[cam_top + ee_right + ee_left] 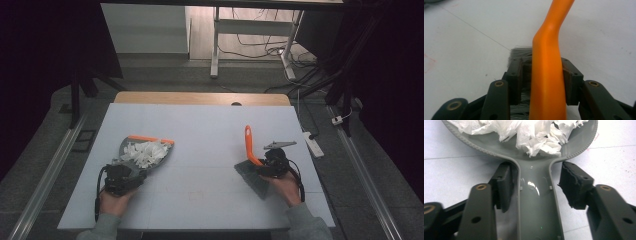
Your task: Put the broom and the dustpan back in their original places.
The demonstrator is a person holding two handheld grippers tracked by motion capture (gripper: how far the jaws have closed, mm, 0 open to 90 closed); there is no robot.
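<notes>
white tabletop (pixel 200 150) carries a grey dustpan (pixel 536 202) heaped with torn paper (pixel 145 152) at the left; left tongs (pixel 536 187) stand open around its handle, pads clear. right tongs (pixel 544 77) straddle the orange brush (pixel 546 75), parted with a slight gap either side.

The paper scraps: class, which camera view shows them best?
The high view: the whole pile of paper scraps lies in the dustpan. The left gripper view shows just its near edge, cropped. In the right gripper view the brush fills the foreground.
</notes>
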